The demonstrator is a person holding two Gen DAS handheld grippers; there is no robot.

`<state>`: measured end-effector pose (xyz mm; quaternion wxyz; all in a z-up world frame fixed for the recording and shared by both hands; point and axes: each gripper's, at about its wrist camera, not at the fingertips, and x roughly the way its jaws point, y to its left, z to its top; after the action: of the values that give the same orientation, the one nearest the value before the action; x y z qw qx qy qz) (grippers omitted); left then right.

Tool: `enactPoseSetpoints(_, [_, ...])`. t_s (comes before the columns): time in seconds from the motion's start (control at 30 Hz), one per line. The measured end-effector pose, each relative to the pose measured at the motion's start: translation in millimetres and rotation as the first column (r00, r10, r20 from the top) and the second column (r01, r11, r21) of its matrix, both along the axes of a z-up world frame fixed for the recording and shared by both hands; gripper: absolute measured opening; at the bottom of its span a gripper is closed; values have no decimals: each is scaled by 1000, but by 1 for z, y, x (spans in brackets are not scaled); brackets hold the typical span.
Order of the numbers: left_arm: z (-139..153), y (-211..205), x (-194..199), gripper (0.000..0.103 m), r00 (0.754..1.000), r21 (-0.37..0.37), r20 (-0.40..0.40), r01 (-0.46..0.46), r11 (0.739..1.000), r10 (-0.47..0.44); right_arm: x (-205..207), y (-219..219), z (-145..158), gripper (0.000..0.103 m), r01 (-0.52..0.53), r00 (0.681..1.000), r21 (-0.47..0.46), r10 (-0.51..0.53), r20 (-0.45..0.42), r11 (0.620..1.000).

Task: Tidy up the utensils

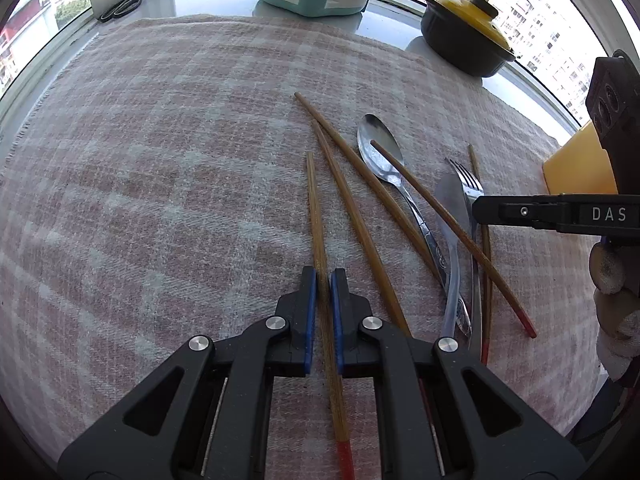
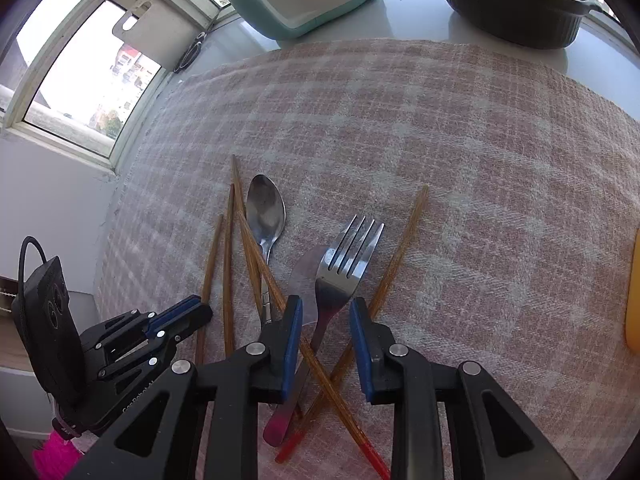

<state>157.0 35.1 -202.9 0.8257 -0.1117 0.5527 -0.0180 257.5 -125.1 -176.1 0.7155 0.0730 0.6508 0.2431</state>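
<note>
Utensils lie in a loose heap on the checked cloth: five bamboo chopsticks with red ends, a steel spoon, a fork and a clear plastic spoon. My left wrist view alone shows the left gripper clamped on one chopstick, which lies apart at the heap's left. Only my right wrist view shows the right gripper partly open, astride the fork's handle, pads not touching it. The fork's handle looks pink-tipped and overlies two crossed chopsticks.
</note>
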Motion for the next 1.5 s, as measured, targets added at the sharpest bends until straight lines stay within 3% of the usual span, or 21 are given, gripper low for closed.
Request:
enactPoseSetpoints(0.17, [0, 2, -1, 6, 1000, -4, -1, -1, 1000, 1, 6, 2, -5, 27, 15, 1000, 3, -15, -24, 1000])
enactPoseSetpoints(0.4, [0, 2, 0, 6, 1000, -7, -5, 1, 1000, -1, 12, 23, -6, 30, -33, 999, -100, 33, 1, 994])
enactPoseSetpoints(0.6, [0, 1, 6, 6, 1000, -1, -16, -14, 1000, 14, 10, 37, -4, 24, -87, 995, -198, 96, 37, 976])
enactPoseSetpoints(0.77, [0, -2, 11, 6, 1000, 22, 1, 6, 1000, -6, 8, 31, -2, 23, -71, 995, -181, 82, 53, 981])
enactPoseSetpoints(1.23, [31, 20, -11, 4, 993, -88, 82, -76, 993, 83, -19, 7, 24, 21, -57, 981, -114, 77, 179, 992])
enactPoseSetpoints(1.5, [45, 18, -15, 4, 990, -89, 108, -79, 993, 89, -23, 5, 56, 20, -51, 954, -89, 75, 291, 995])
